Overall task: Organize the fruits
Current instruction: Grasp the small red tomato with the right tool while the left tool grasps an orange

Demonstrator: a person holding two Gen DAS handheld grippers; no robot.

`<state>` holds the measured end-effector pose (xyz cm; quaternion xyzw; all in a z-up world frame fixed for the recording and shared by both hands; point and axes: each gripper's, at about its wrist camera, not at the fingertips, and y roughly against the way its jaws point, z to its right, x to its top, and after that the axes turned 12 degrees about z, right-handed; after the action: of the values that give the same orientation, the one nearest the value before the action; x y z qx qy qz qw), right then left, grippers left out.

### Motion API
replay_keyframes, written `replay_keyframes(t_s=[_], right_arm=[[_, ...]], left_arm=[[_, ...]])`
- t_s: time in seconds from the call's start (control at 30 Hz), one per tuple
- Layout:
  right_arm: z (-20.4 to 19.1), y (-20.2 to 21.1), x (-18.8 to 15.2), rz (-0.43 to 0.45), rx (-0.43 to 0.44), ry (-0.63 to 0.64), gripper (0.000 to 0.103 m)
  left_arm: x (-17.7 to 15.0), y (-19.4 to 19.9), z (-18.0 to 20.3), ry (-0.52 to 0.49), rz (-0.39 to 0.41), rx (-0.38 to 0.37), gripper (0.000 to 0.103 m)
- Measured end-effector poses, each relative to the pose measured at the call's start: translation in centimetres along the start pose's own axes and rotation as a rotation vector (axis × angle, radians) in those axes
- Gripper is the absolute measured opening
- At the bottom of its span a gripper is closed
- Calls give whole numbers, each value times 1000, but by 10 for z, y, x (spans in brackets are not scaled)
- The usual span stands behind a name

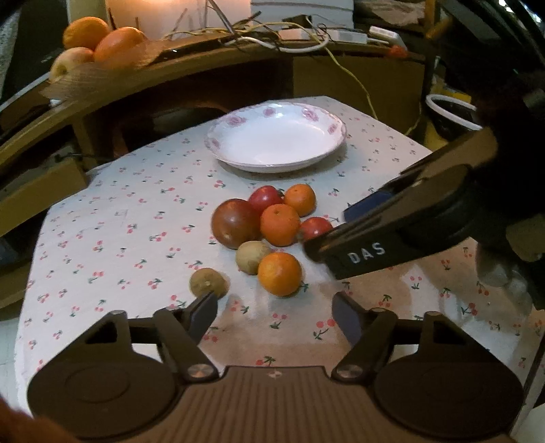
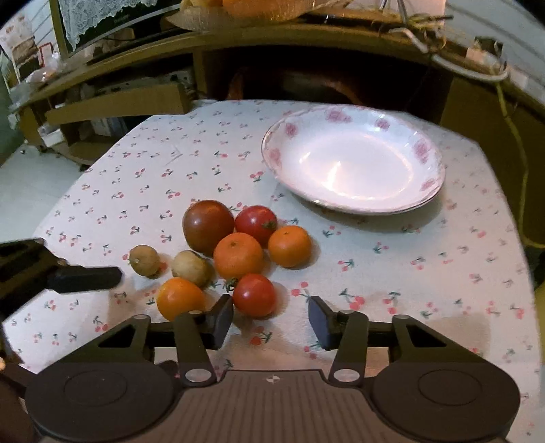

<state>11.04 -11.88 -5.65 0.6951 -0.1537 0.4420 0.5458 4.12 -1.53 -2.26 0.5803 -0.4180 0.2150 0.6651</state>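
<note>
- You've got one legible marking: "DAS" in white capitals on the black finger of the right gripper (image 1: 340, 235), left wrist view, just right of the fruit pile (image 1: 269, 235).
- Dark screen (image 2: 112, 17) far behind the fruit pile, right wrist view: a faint line of print, too small to read.
- Nothing else readable.

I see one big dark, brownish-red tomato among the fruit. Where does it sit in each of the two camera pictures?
Left wrist view: the dark tomato lies mid-picture, at the left edge of the fruit pile.
Right wrist view: the dark tomato lies left of centre, at the pile's far left.
Shared landmark: the flowered plate, empty, beyond the pile in both.
</note>
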Motion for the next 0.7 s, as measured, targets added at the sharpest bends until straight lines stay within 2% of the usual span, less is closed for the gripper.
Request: replay_keyframes(t_s=[0.07,0.1,0.13,0.37,0.53,0.7], right_arm=[[-1,0,1,-1,15,16,41],[0,1,1,-9,33,1,31],[2,1,2,-18,53,-23,27],[14,9,0,-35,60,-66,27],[24,15,1,-27,25,-77,27],[22,14,-5,-42,2,-40,28]], left_arm=[[1,-5,1,6,-6,-19,68],[1,-8,1,13,-11,-27,65],[2,-11,2,21,-16,-32,64],[4,-26,-3,72,-21,-36,51],[7,-32,-5,95,-17,-35,46],[5,-29,-2,80,-19,-23,36]])
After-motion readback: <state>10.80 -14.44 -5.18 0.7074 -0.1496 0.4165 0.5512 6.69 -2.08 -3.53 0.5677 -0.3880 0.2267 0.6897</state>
